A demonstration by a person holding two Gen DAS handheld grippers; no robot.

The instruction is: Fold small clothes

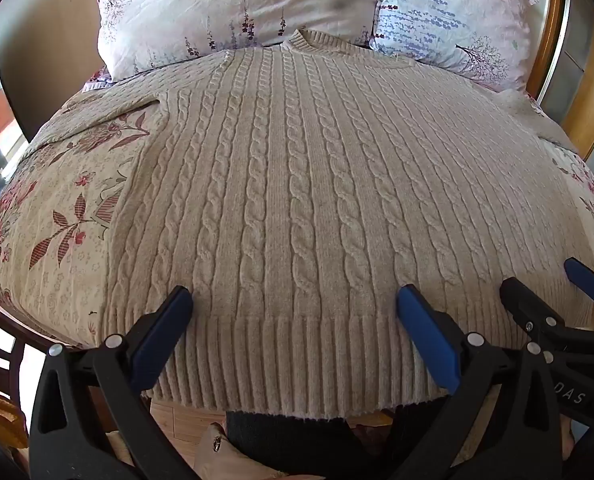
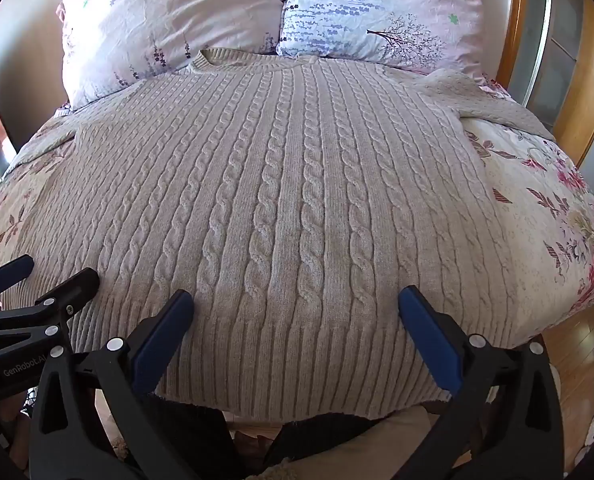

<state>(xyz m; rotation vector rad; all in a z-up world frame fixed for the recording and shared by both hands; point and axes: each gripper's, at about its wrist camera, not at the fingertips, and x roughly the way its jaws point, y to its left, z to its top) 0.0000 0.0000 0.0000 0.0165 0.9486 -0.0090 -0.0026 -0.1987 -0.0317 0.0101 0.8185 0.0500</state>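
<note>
Bedroom setting: a bed with a floral bedspread, two floral pillows at the headboard end, wooden furniture at the right edge. Cream cable-knit sweater lies flat on the bedspread, collar toward the pillows, ribbed hem hanging slightly over the near bed edge. One sleeve extends to the right side; the other is only partly visible. Left tool hovers over the hem with its fingers well apart, gripping nothing; right tool the same, just beside it. Judgement: folding not yet begun. To do this step well, move the tools apart toward the hem corners or the sleeves, pinch both knit layers together, and keep the fold line straight along a cable. No containers visible.
</note>
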